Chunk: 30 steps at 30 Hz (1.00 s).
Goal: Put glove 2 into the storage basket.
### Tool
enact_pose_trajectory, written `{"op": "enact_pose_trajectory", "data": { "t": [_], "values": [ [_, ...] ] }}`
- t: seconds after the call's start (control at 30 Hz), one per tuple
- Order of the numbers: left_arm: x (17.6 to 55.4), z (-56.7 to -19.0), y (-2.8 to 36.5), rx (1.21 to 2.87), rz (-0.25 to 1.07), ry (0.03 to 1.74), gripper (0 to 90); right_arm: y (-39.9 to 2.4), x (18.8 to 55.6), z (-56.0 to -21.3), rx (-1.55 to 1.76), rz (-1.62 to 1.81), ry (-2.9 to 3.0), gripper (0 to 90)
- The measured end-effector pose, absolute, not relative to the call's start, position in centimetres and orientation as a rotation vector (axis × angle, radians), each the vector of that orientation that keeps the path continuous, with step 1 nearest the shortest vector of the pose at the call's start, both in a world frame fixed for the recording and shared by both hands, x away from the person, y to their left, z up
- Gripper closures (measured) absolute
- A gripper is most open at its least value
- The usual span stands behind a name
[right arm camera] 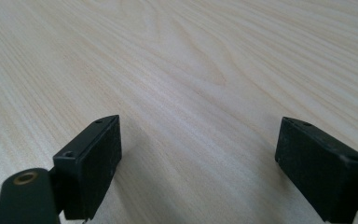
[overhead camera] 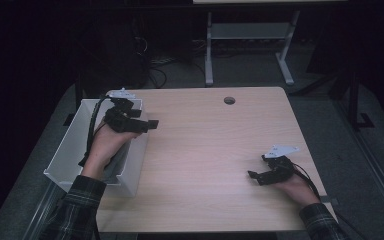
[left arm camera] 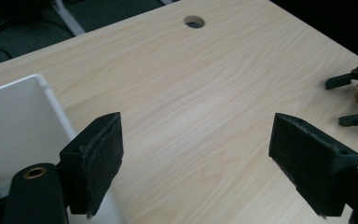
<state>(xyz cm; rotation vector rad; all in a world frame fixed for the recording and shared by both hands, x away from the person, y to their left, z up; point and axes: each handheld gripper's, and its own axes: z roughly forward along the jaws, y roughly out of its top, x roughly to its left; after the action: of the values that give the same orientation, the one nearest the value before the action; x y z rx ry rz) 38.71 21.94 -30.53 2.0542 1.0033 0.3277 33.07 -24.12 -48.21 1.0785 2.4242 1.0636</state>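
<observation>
We note both the left gripper [overhead camera: 150,123] and right gripper [overhead camera: 252,176] spread and empty; the left, hanging over the white bin [overhead camera: 75,137] rim, could knock it askew.

Left tool [overhead camera: 147,124]: held raised in the left hand [overhead camera: 107,145], forearm entering from the lower left, jaws spread wide with nothing between them. Right tool [overhead camera: 254,176]: held low in the right hand [overhead camera: 292,186] at the lower right, jaws pointing left, likewise spread wide and empty.
</observation>
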Motion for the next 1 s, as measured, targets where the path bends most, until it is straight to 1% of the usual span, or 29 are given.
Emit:
{"op": "enact_pose_trajectory", "data": {
  "t": [0.23, 0.5, 0.73, 1.0],
  "values": [
    [38.1, -31.0, 19.1, 2.062, 0.279, 0.941, 17.3, -24.1, 33.0, -48.2, 1.080, 1.064, 2.423, 14.4],
    [37.2, -32.4, 15.8, 2.096, 0.231, 0.876, 17.3, -24.1, 33.0, -48.2, 1.078, 1.065, 2.425, 14.4],
    [36.4, -34.7, 13.7, 2.121, 0.199, 0.835, 17.3, -24.1, 33.0, -48.2, 1.076, 1.066, 2.426, 14.4],
    [35.7, -37.9, 12.4, 2.160, 0.164, 0.792, 17.2, -24.1, 33.0, -48.2, 1.071, 1.066, 2.429, 14.4]
  ]
}}
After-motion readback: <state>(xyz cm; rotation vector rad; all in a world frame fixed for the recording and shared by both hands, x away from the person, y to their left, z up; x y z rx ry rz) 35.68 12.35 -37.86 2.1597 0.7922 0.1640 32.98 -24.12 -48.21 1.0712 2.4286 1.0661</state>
